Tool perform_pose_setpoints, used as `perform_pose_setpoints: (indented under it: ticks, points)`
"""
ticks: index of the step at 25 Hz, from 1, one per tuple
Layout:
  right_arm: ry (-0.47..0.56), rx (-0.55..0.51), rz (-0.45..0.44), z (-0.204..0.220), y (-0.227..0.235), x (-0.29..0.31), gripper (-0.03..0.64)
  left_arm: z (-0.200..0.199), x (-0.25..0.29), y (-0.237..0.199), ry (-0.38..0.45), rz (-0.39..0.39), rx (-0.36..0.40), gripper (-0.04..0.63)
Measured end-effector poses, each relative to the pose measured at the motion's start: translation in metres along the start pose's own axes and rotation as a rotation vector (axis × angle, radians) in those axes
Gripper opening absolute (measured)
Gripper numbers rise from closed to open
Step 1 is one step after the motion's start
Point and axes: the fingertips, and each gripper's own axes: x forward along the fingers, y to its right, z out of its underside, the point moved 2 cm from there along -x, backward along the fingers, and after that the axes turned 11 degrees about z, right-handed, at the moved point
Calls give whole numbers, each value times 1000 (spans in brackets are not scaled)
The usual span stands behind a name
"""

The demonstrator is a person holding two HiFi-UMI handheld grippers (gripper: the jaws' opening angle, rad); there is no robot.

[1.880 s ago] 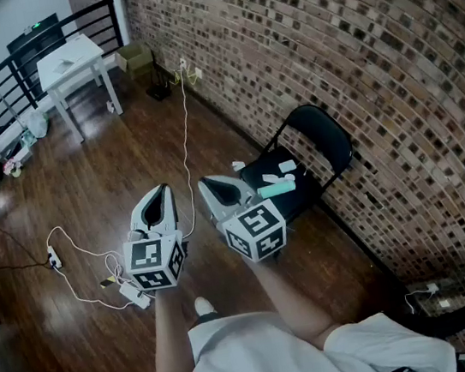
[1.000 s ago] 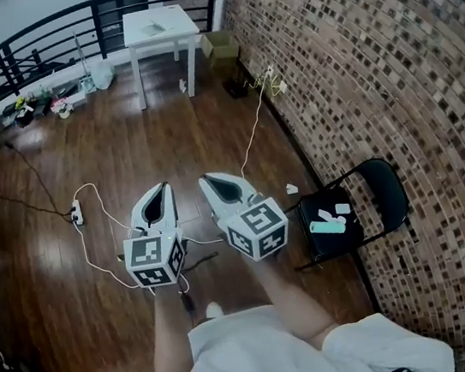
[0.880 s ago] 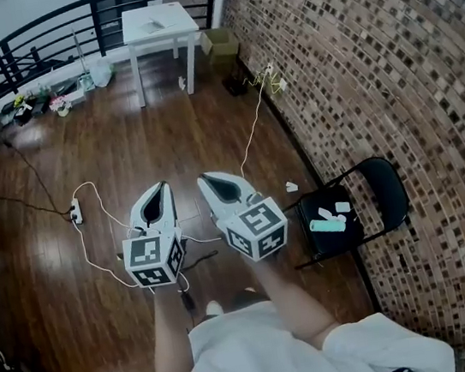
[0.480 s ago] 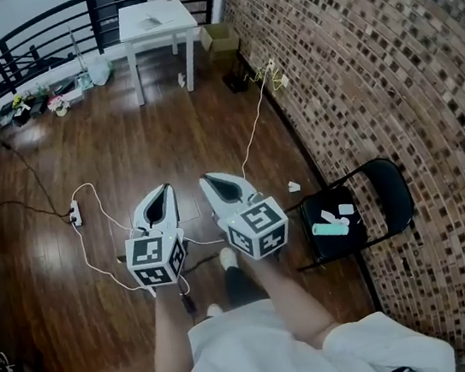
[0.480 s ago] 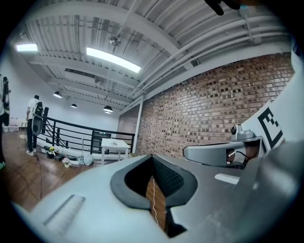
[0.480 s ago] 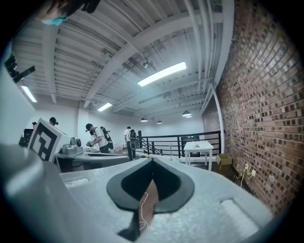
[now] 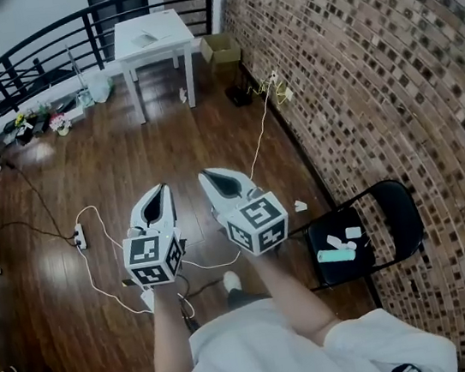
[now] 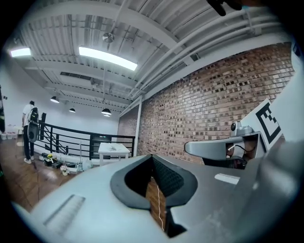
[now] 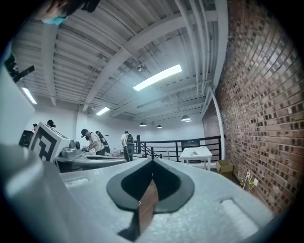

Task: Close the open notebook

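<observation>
A white table [image 7: 149, 30] stands far ahead by the black railing, and an open notebook [image 7: 144, 39] lies flat on its top, small and pale. The table also shows in the left gripper view [image 8: 113, 149] and the right gripper view [image 9: 195, 152]. Both grippers are held level side by side over the wooden floor, well short of the table. My left gripper [image 7: 162, 188] is shut with nothing in it, its tips meeting [image 8: 152, 156]. My right gripper [image 7: 204, 177] is shut and empty too [image 9: 152, 161].
A black folding chair [image 7: 397, 217] with small items on its seat stands at the right by the brick wall [image 7: 369, 56]. White cables and a power strip [image 7: 79, 239] lie on the floor. A cardboard box [image 7: 220, 47] sits beside the table. People stand far off by the railing [image 9: 126, 144].
The person has walked forward with both grippers. The chair has slid toward the lower right of the head view and the cables have come nearer. Both grippers stay shut.
</observation>
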Motion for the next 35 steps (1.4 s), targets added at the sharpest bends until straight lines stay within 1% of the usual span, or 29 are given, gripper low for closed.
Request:
perform_pose_setpoints:
  ticks: [5, 11, 15, 19, 26, 30, 35]
  points:
    - [13, -2, -20, -13, 38, 34, -12, -11, 53, -8, -2, -1, 21, 15]
    - [16, 1, -37, -18, 78, 71, -12, -15, 107, -21, -9, -13, 28, 15]
    - [13, 14, -45, -13, 97, 92, -12, -8, 131, -28, -25, -18, 30, 15]
    - [-5, 30, -61, -5, 101, 111, -12, -3, 142, -41, -41, -30, 26, 15]
    - [-28, 27, -88, -1, 106, 155, -12, 0, 168, -78, -51, -52, 3, 15]
    - [-35, 18, -75, 0, 113, 194, -12, 0, 195, -109, -47, -33, -1, 15]
    - [-37, 4, -55, -7, 127, 259, -12, -9, 239, -161, -40, -8, -4, 15]
